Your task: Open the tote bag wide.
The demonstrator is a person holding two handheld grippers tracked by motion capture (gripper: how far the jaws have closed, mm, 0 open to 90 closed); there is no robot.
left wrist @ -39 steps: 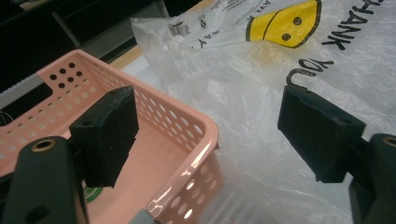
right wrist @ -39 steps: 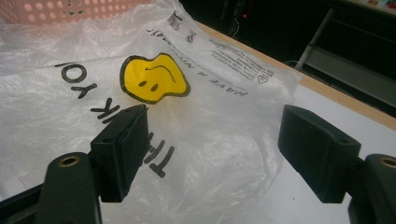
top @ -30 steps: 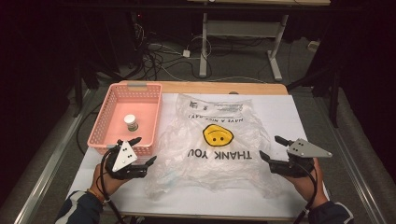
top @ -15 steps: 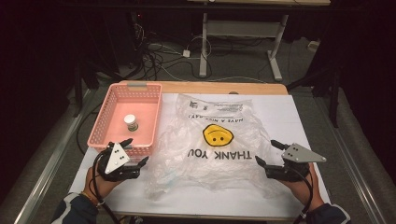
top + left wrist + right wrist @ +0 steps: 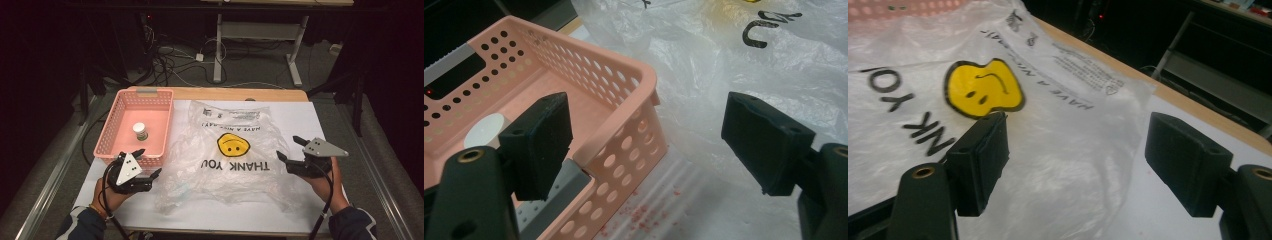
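On white table, plastic bag point(image 5: 230, 160) printed "THANK YOU", both tongs point(image 5: 141, 164) point(image 5: 292, 150) wide open, empty.

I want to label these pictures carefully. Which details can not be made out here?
- Small print on the plastic bag: too small in the high view, blurred in the right gripper view.
- Label of the small jar in the pink basket: too small in the high view; a finger hides it in the left gripper view.
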